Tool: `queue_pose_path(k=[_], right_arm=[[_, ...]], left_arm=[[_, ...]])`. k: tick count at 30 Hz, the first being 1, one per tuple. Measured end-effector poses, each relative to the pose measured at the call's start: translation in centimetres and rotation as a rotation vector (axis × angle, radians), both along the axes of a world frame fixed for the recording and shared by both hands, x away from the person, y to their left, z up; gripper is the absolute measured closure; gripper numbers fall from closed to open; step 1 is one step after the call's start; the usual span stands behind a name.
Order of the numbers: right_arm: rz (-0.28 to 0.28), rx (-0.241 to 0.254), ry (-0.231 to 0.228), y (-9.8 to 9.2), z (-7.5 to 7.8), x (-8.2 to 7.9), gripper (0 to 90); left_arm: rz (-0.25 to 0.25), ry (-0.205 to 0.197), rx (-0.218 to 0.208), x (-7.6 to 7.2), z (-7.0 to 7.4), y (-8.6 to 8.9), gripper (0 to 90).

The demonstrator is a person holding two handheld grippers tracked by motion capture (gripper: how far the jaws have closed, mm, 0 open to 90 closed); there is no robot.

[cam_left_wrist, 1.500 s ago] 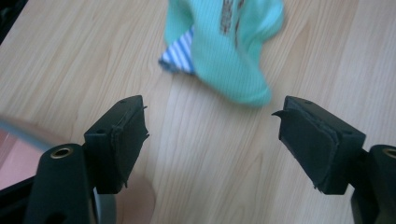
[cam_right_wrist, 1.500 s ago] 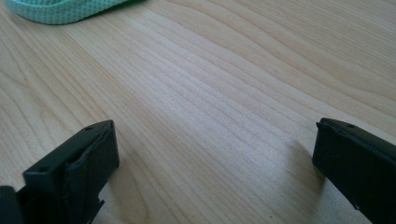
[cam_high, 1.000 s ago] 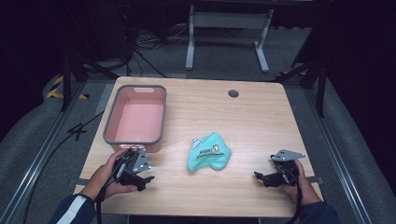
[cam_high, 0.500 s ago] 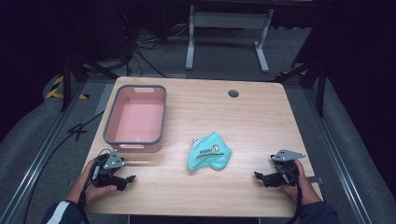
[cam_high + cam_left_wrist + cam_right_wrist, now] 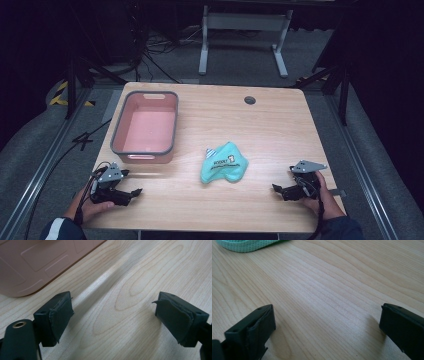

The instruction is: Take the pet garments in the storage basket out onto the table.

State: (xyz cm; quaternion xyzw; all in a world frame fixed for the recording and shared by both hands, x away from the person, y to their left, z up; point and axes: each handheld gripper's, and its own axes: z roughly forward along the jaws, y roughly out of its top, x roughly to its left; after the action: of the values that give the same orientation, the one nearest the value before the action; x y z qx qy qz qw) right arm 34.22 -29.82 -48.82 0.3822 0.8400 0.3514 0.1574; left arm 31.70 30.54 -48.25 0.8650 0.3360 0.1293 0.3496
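Note:
A teal cloth with a printed label lies crumpled near the middle of the wooden table. A pink bin with a grey rim stands at the left, with nothing inside. My left gripper rests low at the front left corner, in front of the bin. Its jaws have just been opening and stand open with nothing between them. The bin's wall lies just ahead of it. My right gripper sits at the front right, open over bare wood, with the cloth's edge farther ahead.
A round dark grommet sits in the table near its far edge. Beyond the table stand a metal frame and cables on the floor. Rails run along both sides of the table.
My left gripper has moved left and lower, from just below the bin's front to the table's front left corner. The right gripper, cloth and bin have stayed put.

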Motion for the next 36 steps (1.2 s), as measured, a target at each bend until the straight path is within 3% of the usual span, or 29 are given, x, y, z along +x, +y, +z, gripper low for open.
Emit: queue_pose_path(k=[36], right_arm=[[-0.002, -0.002, 0.002, -0.07, 0.01, -0.14, 0.6]], left_arm=[[-0.004, 0.004, 0.003, 0.1, 0.0, -0.04, 13.5]])
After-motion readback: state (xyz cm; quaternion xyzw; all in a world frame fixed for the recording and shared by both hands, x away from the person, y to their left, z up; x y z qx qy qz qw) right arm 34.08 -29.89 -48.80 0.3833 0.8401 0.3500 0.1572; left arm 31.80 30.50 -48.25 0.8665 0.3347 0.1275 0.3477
